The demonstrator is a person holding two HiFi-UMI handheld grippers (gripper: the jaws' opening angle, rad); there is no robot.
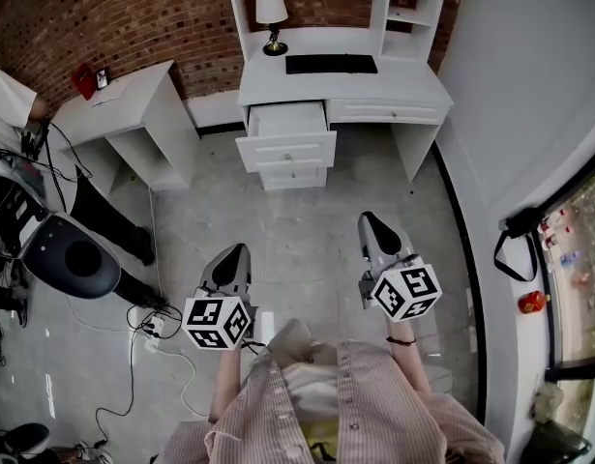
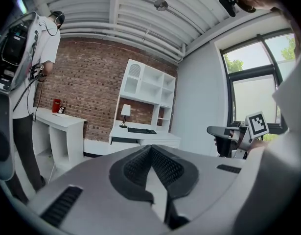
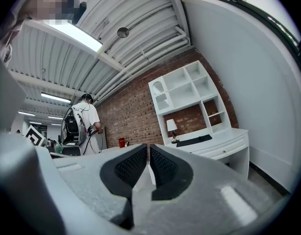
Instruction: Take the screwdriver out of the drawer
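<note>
- A red brick wall is seen at the back, and a plain white wall at the right.
- A white hutch desk is set against the brick; a lamp and a black keyboard are carried on its surface.
- A smaller white side table is placed to its left.
- The grey floor is strewn with cables.
- A large window and a ribbed ceiling with a strip light are shown.

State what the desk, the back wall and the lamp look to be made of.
Desk: likely painted wood or board, in a smooth matt white with even colour and crisp edges.
Back wall: exposed red-brown brick, with the mortar lines visible.
Lamp: pale shade, probably fabric. The base is dark, possibly metal, but too small to tell.
</note>
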